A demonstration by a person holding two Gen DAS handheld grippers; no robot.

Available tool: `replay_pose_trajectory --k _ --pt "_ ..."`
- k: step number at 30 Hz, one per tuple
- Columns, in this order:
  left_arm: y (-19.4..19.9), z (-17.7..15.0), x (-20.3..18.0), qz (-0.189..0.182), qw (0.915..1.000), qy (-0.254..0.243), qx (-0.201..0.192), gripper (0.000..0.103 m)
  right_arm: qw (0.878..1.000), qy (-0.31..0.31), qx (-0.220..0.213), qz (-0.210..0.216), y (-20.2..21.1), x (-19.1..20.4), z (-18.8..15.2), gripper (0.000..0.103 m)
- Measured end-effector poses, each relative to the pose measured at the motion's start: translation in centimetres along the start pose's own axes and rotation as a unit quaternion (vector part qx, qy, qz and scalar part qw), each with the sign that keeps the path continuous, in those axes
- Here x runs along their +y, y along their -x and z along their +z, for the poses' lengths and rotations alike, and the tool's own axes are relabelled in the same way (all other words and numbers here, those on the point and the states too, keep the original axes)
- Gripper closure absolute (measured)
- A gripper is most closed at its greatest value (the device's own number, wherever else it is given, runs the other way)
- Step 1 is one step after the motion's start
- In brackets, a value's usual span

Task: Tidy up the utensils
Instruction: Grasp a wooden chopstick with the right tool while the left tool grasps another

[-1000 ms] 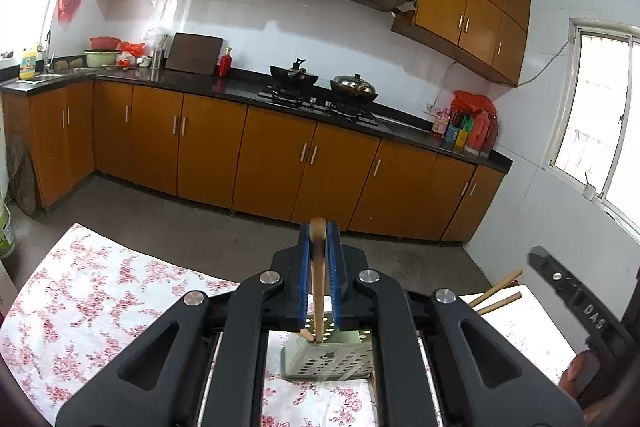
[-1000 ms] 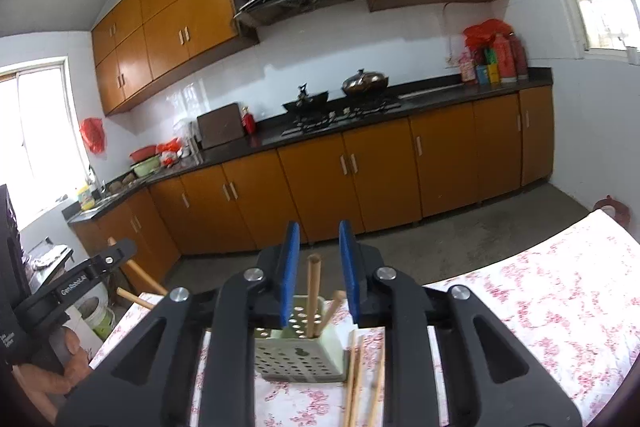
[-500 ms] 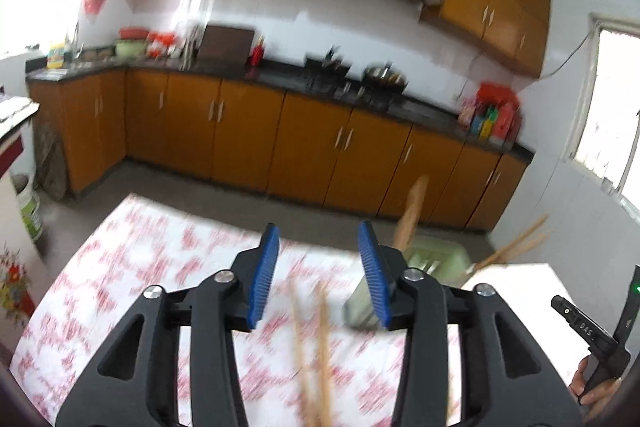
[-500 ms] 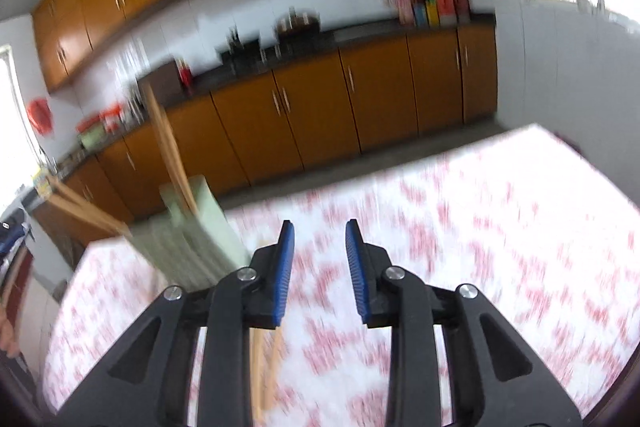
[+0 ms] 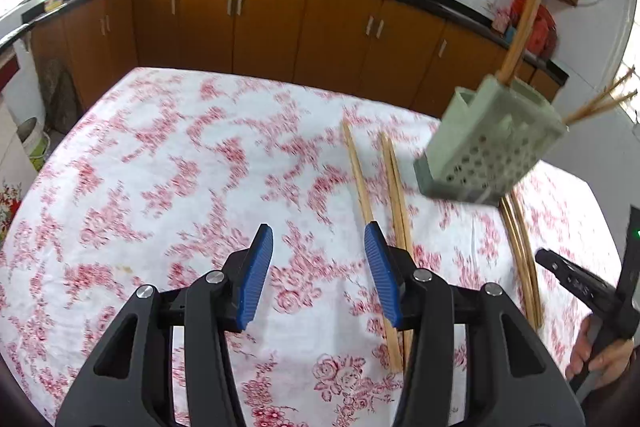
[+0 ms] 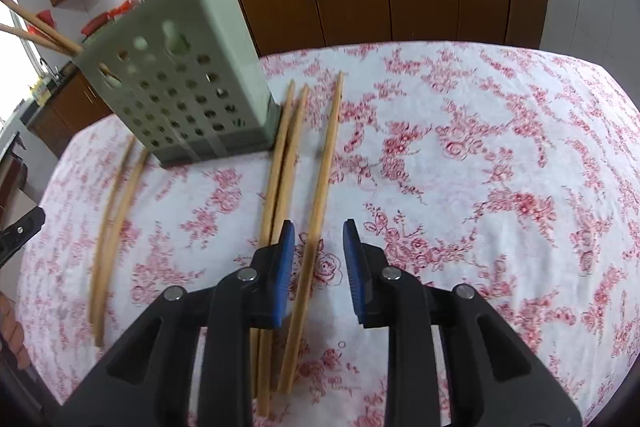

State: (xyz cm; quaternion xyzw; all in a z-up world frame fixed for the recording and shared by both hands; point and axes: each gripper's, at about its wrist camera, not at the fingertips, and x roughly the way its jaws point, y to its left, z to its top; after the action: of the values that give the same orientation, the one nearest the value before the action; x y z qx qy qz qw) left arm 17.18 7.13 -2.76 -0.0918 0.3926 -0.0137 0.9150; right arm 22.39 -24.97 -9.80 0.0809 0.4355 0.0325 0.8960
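I am looking down along both grippers at a table covered in a white cloth with red roses [image 5: 168,163]. My left gripper [image 5: 318,273] is hanging over bare cloth with its blue pads spread apart and nothing between them; its jaws have just been opening. Just to the right of its right pad, three loose wooden chopsticks [image 5: 394,195] are lying lengthwise on the cloth, running away from me, the nearer ends passing under that finger's black frame. Further right, a pale green perforated utensil holder [image 5: 488,147] is standing on the table, with chopsticks sticking up and out of its top, and two more chopsticks [image 5: 520,247] are lying on the cloth near its base. At the far right edge, a person's hand [image 5: 600,355] is holding the other black gripper. In the right wrist view, my right gripper [image 6: 318,259] is parted a little, gripping nothing, and one chopstick [image 6: 320,187] on the cloth is running straight up through the gap between its pads; I cannot tell whether the pads are touching it. Two other chopsticks [image 6: 280,163] are lying side by side just left of the left pad. The holder [image 6: 176,83] is sitting ahead and to the left, well beyond the fingertips, with another pair [image 6: 116,203] lying left of it.
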Motion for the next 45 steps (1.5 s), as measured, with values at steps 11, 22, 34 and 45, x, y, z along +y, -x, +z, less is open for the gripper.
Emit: replay_pose_trajectory --k 11,22,34,45 --pt "-2.4 -1.4 -2.4 -0.022 0.9987 -0.031 0.034 0.065 0.996 -0.005 -0.016 -0.085 0.0 -2.8 0.0 0.095" --pt "-5.4 -2.2 -4.3 -0.012 0.9961 -0.054 0.068 0.082 0.993 -0.034 -0.022 -0.113 0.6 -5.8 -0.2 0.095" --pt "-6.1 -1.3 -2.1 0.044 0.9968 -0.040 0.054 0.096 0.997 0.004 -0.023 -0.079 0.8 -4.5 -0.7 0.095" --pt "-5.5 -2.1 -1.1 0.031 0.9975 -0.052 0.036 0.095 0.997 0.015 -0.026 -0.073 0.9 -4.2 -0.9 0.094"
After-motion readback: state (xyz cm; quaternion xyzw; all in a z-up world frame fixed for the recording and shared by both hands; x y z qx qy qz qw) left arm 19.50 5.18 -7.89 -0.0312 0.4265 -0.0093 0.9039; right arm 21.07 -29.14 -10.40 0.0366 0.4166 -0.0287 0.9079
